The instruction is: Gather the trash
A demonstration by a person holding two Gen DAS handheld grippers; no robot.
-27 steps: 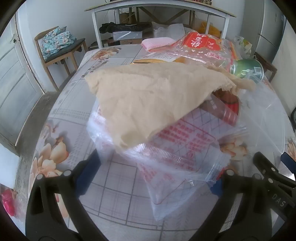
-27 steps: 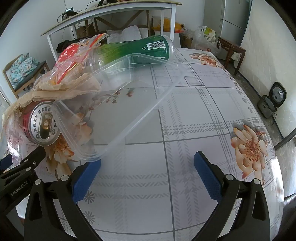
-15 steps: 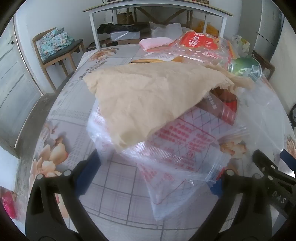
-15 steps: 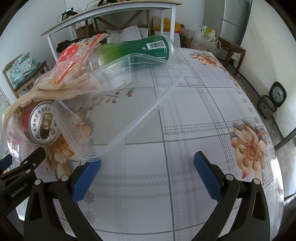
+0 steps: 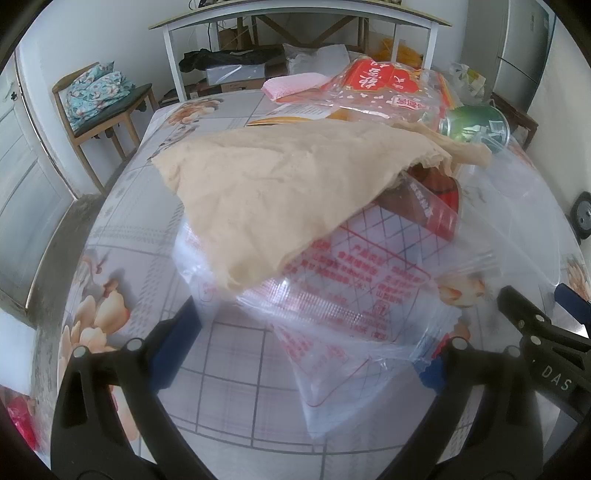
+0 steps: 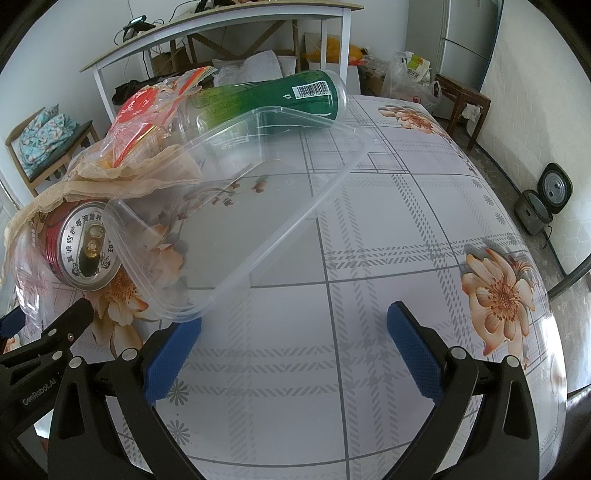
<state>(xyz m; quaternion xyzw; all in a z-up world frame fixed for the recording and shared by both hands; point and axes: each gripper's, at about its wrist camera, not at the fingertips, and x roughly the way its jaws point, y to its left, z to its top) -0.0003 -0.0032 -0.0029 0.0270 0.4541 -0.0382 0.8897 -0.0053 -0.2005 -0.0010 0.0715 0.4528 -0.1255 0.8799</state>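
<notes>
A pile of trash lies on the floral table. In the left wrist view a crumpled beige paper covers a clear plastic bag with red print and a red can. My left gripper is open, its fingers on either side of the bag's near end. In the right wrist view a clear plastic tray leans on the red can and a green tube. My right gripper is open and empty, just in front of the tray's near corner.
A red-printed snack bag and pink cloth lie at the table's far end. A wooden chair stands far left, a white desk behind. The table edge curves close at right, a rice cooker on the floor.
The left gripper has crept slightly forward towards the bag. The right gripper has not moved.
</notes>
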